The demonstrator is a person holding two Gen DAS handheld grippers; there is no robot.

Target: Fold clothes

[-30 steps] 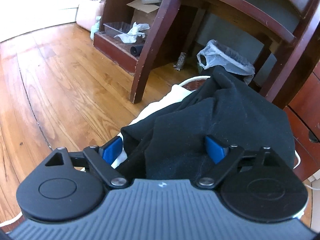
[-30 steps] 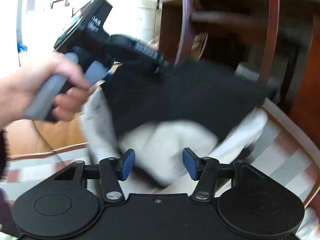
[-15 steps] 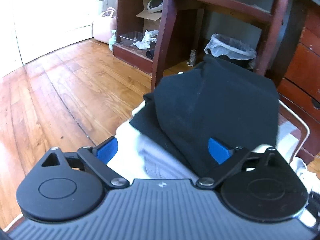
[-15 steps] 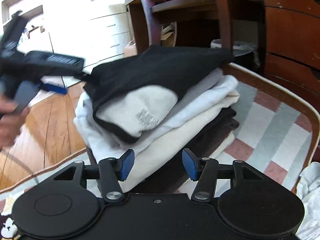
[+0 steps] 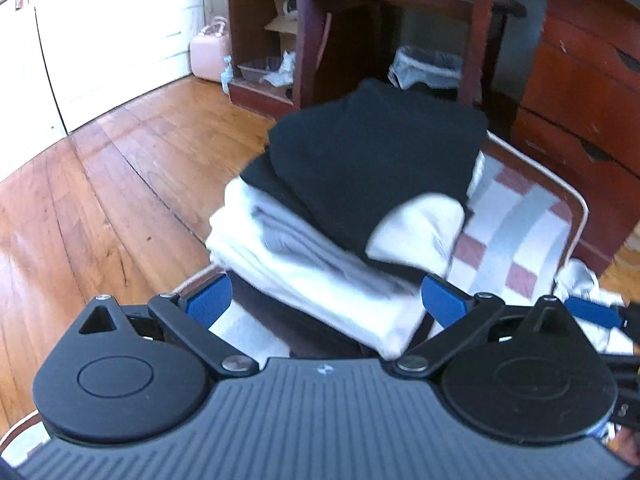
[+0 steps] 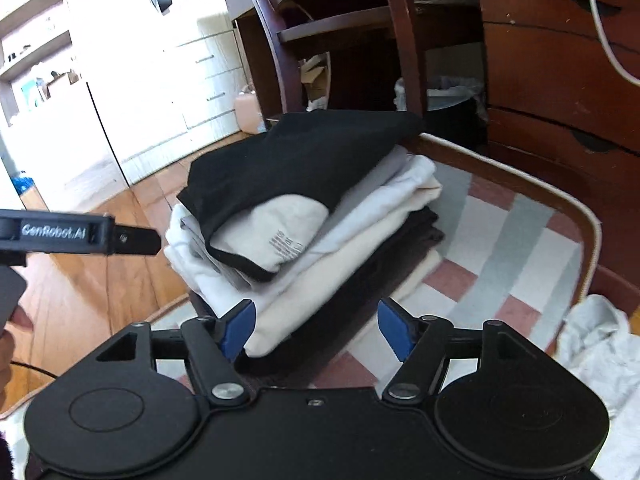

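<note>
A folded black garment (image 5: 372,160) (image 6: 288,168) with a white inner lining showing lies on top of a stack of folded white, cream and dark clothes (image 6: 344,248) (image 5: 304,264) on a striped rug. My left gripper (image 5: 326,304) is open and empty, held just short of the stack. My right gripper (image 6: 320,328) is open and empty, near the stack's front corner. The left gripper's body also shows at the left edge of the right wrist view (image 6: 80,236).
The striped rug (image 6: 520,240) (image 5: 520,224) lies on a wooden floor (image 5: 100,184). A dark wooden chair (image 5: 400,20) and a wooden dresser (image 6: 560,80) stand behind the stack. A lined bin (image 5: 428,68) is under the chair. A crumpled light garment (image 6: 600,344) lies at the right.
The left gripper let go of the black garment and drew back from the stack. The garment now rests on top. The right gripper also pulled back a little.
</note>
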